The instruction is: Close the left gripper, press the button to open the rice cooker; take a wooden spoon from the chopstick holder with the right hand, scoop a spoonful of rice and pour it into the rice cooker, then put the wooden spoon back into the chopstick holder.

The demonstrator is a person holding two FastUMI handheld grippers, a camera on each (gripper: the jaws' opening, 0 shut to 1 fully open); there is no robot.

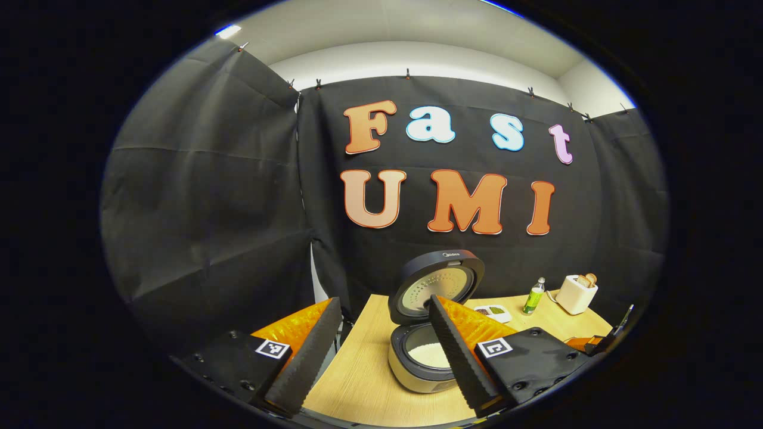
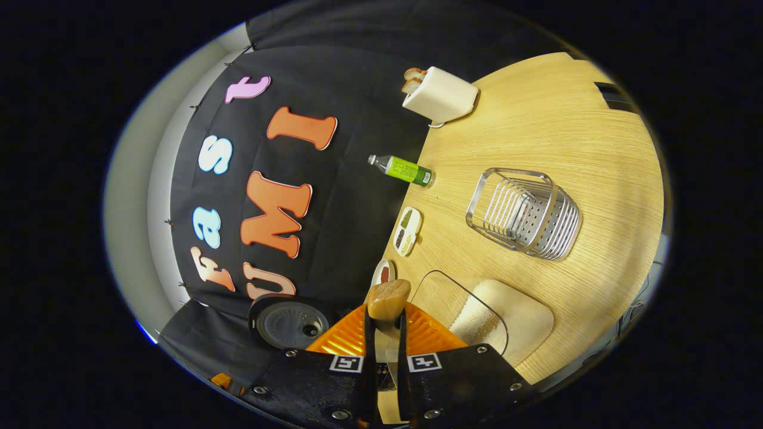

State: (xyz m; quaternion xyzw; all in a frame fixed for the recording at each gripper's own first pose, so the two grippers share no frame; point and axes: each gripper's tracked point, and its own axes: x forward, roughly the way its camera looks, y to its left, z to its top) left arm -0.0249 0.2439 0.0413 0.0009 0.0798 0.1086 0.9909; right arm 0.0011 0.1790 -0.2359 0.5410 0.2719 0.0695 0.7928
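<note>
The wooden spoon (image 2: 387,300) is clamped in the right tool (image 2: 384,351): its two fingers are nearly together, pressing on the handle from both sides, with the rounded bowl sticking out past the fingertips. The view is rolled well over to one side. The bowl looks empty, though its face is hard to read from here. The spoon is light, stiff and smooth, so it should not flex, but it can twist in a narrow pinch; a hold lower on the handle, as now, seems right for scooping and tipping.

Just beside the spoon lies a clear rice container (image 2: 477,316) with white rice heaped in it. Beyond it stands the wire chopstick holder (image 2: 524,214), well apart from the spoon.

The rice cooker (image 1: 420,357) sits with its lid (image 1: 438,286) raised, and white rice shows in the inner pot. The left tool (image 1: 381,351) hangs near it, wide open and holding nothing.

Farther back on the counter (image 2: 536,119) stand a green bottle (image 2: 402,169), a small dish of grains (image 2: 407,230) and a toaster (image 2: 440,94) with bread in it.
</note>
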